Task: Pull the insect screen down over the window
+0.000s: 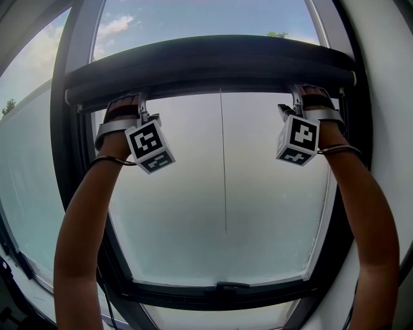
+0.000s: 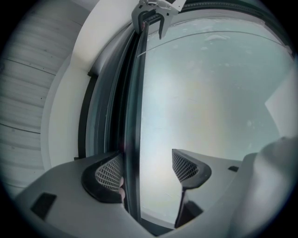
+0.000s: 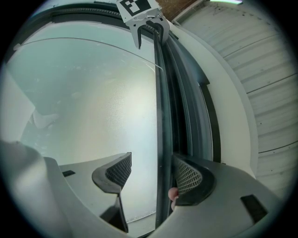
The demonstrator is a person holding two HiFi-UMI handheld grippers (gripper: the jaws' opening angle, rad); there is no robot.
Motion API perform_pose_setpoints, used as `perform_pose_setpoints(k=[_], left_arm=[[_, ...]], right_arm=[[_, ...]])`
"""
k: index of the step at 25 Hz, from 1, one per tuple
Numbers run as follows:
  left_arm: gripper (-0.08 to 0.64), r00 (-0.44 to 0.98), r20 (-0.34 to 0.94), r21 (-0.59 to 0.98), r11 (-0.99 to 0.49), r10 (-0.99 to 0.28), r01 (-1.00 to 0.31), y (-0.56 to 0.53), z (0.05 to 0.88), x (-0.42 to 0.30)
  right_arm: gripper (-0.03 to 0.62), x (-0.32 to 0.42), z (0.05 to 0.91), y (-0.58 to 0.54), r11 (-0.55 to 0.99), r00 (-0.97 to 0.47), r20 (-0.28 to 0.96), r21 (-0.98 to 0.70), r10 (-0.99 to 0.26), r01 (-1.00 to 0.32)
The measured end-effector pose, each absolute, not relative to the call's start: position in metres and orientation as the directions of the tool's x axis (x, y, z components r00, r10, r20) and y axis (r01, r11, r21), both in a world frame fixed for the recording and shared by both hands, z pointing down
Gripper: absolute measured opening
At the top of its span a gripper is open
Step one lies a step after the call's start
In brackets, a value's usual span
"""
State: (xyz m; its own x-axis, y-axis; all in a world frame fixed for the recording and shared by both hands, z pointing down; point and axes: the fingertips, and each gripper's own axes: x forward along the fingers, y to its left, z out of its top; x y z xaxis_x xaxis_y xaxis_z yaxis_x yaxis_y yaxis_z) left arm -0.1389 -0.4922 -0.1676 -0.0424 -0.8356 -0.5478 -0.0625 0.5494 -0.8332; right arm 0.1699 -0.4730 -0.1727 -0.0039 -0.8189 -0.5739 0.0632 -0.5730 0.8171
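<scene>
Two bare forearms climb from the lower corners of the head view, the left forearm (image 1: 80, 225) from 7 o'clock and the right forearm (image 1: 374, 213) from 5 o'clock. The left marker cube (image 1: 150, 147) and right marker cube (image 1: 298, 140) hang just under the wrists. Both arms end at the insect screen's bar (image 1: 213, 64), a dark rounded bar that spans the window from 10 to 2 o'clock, high in the opening. The left gripper (image 2: 146, 171) has its claw wide. The bar's thin dark lip runs between the jaws from 6 to 12 o'clock, close against the pad (image 2: 108, 174) at 8 o'clock. The other pad (image 2: 185, 167) stands clear of it, with pale glass in the gap. The right gripper (image 3: 153, 173) mirrors this, its claw also wide. There the lip lies close against the pad (image 3: 188, 177) at 4 o'clock and apart from the pad (image 3: 118, 171) at 8 o'clock. A thin cord (image 1: 223, 161) drops from the bar's middle toward 6 o'clock. Under the bar the window pane (image 1: 193, 219) looks pale and hazy; whether mesh covers it I cannot tell. Above the bar is blue sky (image 1: 193, 19) with cloud. The dark frame (image 1: 71, 167) rings the glass, a white wall (image 1: 387, 97) stands at 3 o'clock, and ribbed panelling (image 2: 23, 93) shows beyond the frame in the gripper views.
</scene>
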Motion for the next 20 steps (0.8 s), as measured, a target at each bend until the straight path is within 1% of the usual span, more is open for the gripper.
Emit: perform_pose_setpoints(k=[4, 8, 14, 20], left_arm=[[0.304, -0.037, -0.552, -0.831, 0.553, -0.833, -0.056, -0.492, -0.167, -0.137], [0.304, -0.041, -0.531, -0.844, 0.532, -0.847, -0.061, -0.491, -0.163, -0.138], [0.304, -0.035, -0.439, -0.894, 0.44, -0.898, -0.081, -0.489, -0.146, -0.137], [0.304, -0.034, -0.382, -0.92, 0.383, -0.924, -0.086, -0.486, -0.131, -0.136]], right_arm=[[0.263, 0.171, -0.17, -0.472, -0.55, 0.003, -0.55, 0.835, -0.835, 0.025], [0.27, 0.17, -0.166, -0.472, -0.522, 0.017, -0.522, 0.852, -0.852, 0.039], [0.272, 0.171, -0.153, -0.472, -0.491, 0.022, -0.493, 0.869, -0.87, 0.058], [0.276, 0.17, -0.139, -0.471, -0.451, 0.032, -0.453, 0.891, -0.891, 0.058]])
